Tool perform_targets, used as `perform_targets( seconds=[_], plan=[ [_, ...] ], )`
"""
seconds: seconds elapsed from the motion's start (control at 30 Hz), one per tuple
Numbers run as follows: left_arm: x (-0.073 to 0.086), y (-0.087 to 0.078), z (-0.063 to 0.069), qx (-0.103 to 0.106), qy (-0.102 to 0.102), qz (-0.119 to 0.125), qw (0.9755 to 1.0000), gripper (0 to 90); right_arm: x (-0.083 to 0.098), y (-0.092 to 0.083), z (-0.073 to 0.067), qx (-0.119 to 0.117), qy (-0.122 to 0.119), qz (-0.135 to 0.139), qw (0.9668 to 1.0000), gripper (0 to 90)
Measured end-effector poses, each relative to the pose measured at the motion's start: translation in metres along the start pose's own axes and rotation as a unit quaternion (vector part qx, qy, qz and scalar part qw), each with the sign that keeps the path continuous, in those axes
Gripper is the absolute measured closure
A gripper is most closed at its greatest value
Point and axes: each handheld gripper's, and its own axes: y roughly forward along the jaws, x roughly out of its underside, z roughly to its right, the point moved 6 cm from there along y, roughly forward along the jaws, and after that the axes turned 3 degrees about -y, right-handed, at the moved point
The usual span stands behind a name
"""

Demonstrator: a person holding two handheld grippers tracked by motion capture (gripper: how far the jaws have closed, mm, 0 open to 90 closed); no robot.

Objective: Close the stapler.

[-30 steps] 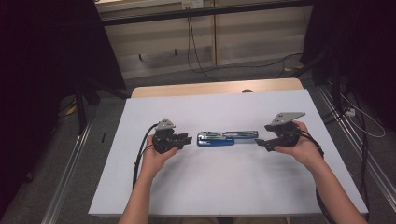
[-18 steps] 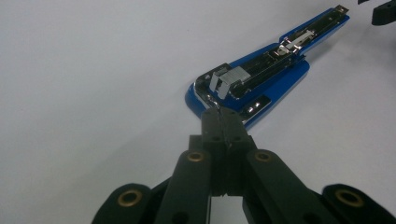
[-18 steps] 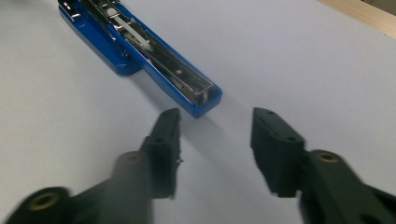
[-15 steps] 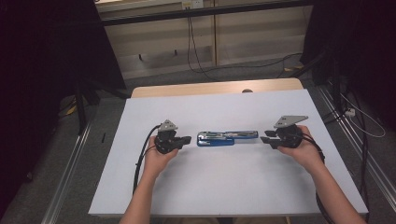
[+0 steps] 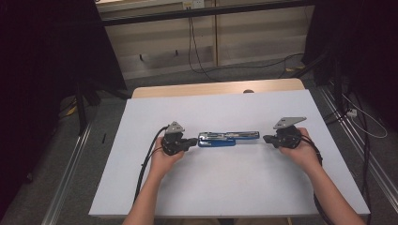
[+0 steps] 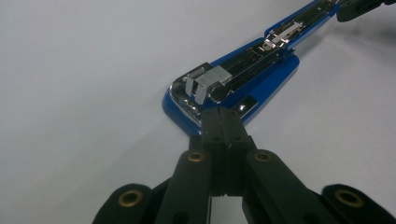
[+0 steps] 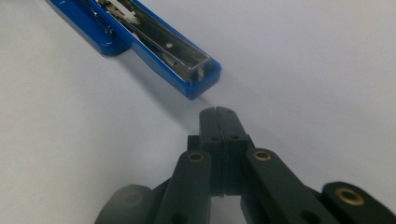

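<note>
Two grippers: both pinched closed, nothing between the jaws
High view, stapler [image 5: 228,138]: blue, opened out flat on white table [image 5: 225,187], centre of the sheet
High view, left gripper [image 5: 191,140]: at stapler's 9 o'clock end, tip touching or just beside it
High view, right gripper [image 5: 266,138]: at stapler's 3 o'clock end, small gap
Left gripper view, left gripper [image 6: 222,116]: closed tips at stapler [image 6: 243,79] blue base edge; stapler runs to 1 o'clock
Right gripper view, right gripper [image 7: 218,113]: jaws have just been closing, now shut, empty; stapler [image 7: 154,42] at 11 o'clock, apart
</note>
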Motion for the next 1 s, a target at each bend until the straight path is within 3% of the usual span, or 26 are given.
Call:
perform_targets(
  seconds=[0.57, 0.83, 1.0],
  plan=[
    [0.000, 0.013, 0.002, -0.004, 0.014, 0.000, 0.9999, 90.0, -0.003, 0.007, -0.005, -0.012, -0.010, -0.003, 0.9999, 90.0],
    [-0.002, 0.015, 0.000, -0.006, 0.010, 0.011, 0.9999, 90.0, -0.003, 0.007, -0.005, -0.019, -0.006, -0.003, 0.9998, 90.0],
    [-0.002, 0.017, 0.001, 0.004, 0.003, 0.013, 0.9999, 90.0, -0.002, 0.009, -0.006, -0.024, -0.006, -0.002, 0.9997, 90.0]
  ],
)
